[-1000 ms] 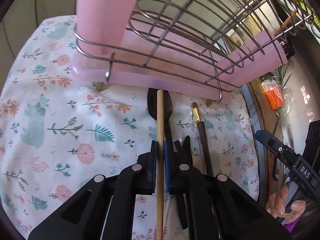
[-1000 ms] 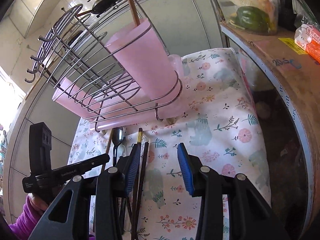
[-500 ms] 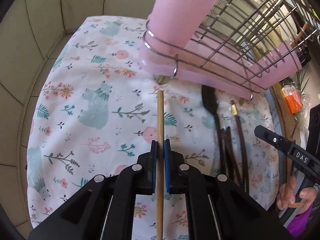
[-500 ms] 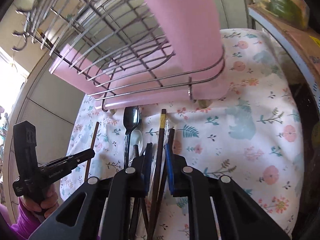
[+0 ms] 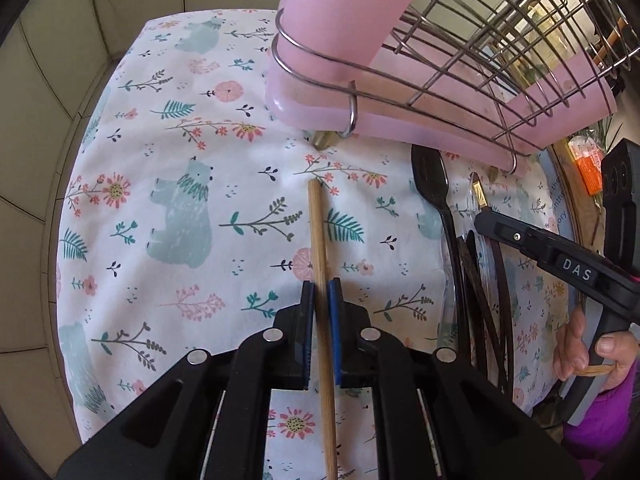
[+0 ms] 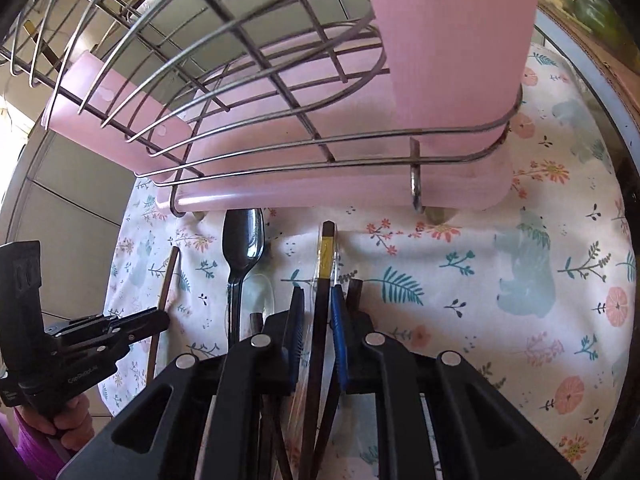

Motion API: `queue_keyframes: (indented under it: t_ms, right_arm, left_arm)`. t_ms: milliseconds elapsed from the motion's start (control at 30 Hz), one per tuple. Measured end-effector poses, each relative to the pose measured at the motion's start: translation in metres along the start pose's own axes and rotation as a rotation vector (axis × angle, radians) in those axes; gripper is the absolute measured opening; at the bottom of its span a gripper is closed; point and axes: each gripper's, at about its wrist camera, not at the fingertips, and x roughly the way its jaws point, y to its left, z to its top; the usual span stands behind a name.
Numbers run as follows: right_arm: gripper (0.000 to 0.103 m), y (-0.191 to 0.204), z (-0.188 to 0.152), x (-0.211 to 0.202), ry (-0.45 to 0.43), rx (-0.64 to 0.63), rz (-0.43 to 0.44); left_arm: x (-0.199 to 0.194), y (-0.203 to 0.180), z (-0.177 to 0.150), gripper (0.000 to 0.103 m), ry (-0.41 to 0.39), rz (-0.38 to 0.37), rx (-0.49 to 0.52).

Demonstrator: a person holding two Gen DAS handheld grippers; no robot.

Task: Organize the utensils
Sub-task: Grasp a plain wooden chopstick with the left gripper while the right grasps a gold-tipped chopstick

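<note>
My left gripper (image 5: 320, 292) is shut on a light wooden chopstick (image 5: 316, 220), holding it tilted just above the floral cloth (image 5: 180, 208). In the right wrist view that gripper (image 6: 160, 320) and its chopstick (image 6: 170, 276) sit at the left. My right gripper (image 6: 318, 300) is closing on a dark chopstick with a gold band (image 6: 327, 248), and its blue pads press on the shaft. A black spoon (image 6: 243, 240) and more dark chopsticks (image 5: 476, 280) lie beside it on the cloth. A hand holds the right gripper (image 5: 486, 220) at the right of the left wrist view.
A wire dish rack (image 6: 280, 80) on a pink tray (image 5: 400, 120) stands right behind the utensils, with a tall pink cup (image 5: 348, 8) in its corner. A clear plastic spoon (image 6: 260, 292) lies under the black one. A tiled wall (image 5: 40, 120) curves along the left; a cardboard box with an orange packet (image 5: 588, 164) is at the right.
My right gripper has dropped toward the utensil pile and closed from wide open onto the dark chopstick. My left gripper has carried the wooden chopstick left, away from the pile.
</note>
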Motion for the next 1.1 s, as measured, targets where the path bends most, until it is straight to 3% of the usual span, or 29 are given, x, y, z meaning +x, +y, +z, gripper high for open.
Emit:
queue_keyframes:
  t_ms: [267, 467, 600, 867, 1100]
  right_arm:
    - [0.006, -0.007, -0.006, -0.021, -0.021, 0.015, 0.031]
    - [0.006, -0.026, -0.012, -0.048, -0.056, 0.034, -0.03]
    - [0.006, -0.045, -0.015, -0.047, -0.021, 0.061, -0.059]
    - [0.007, -0.039, -0.01, -0.025, 0.072, -0.007, -0.114]
    - [0.007, -0.041, -0.008, -0.016, 0.062, -0.006, -0.101]
  left_arm:
    - [0.003, -0.003, 0.003, 0.008, 0.032, 0.003, 0.012]
    - [0.002, -0.004, 0.005, 0.008, 0.027, 0.017, 0.013]
    - [0.006, -0.005, 0.006, 0.008, 0.043, 0.035, 0.02]
    - [0.01, -0.007, 0.013, 0.008, 0.098, 0.042, 0.03]
    - [0.01, -0.005, 0.017, 0.008, 0.107, 0.028, 0.047]
